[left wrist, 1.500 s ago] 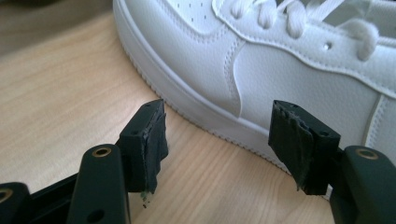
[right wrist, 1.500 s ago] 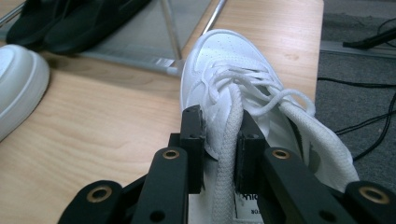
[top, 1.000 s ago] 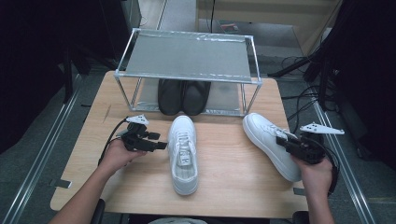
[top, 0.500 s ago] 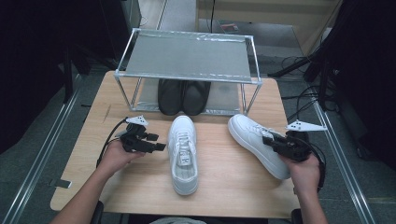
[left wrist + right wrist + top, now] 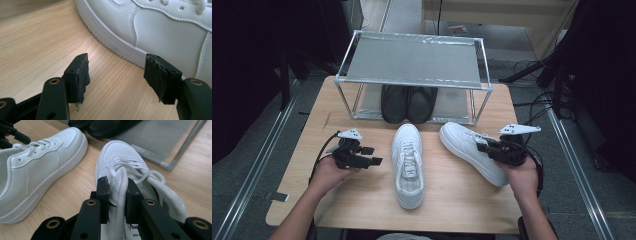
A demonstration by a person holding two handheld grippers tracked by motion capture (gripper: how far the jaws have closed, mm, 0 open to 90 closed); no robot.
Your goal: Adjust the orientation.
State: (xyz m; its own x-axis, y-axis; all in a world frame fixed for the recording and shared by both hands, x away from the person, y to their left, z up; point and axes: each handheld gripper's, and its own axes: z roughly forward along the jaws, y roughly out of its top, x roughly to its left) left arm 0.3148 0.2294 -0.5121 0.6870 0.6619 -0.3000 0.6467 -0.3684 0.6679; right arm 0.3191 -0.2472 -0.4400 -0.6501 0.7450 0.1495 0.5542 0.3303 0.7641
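Since the earlier frames the right gripper (image 5: 486, 146) had carried the right shoe (image 5: 472, 151) leftward, away from the table's right edge, toward the middle shoe (image 5: 408, 165); the left gripper (image 5: 371, 156) had hardly shifted. Right shoe lay slanted, toe near the rack (image 5: 412, 60), a bare strip of table (image 5: 452, 200) between the two white shoes. Right gripper view: jaws pinched on the shoe's collar edge or tongue (image 5: 120, 202), hard to say which; laces spilled beside. Left gripper view: jaws stood apart with nothing between them, low over the wood, the middle shoe's sole (image 5: 117, 47) just beyond the pads. High view alone gave the pair of black shoes (image 5: 408, 102) under the rack's shelf and free table in front of both hands.
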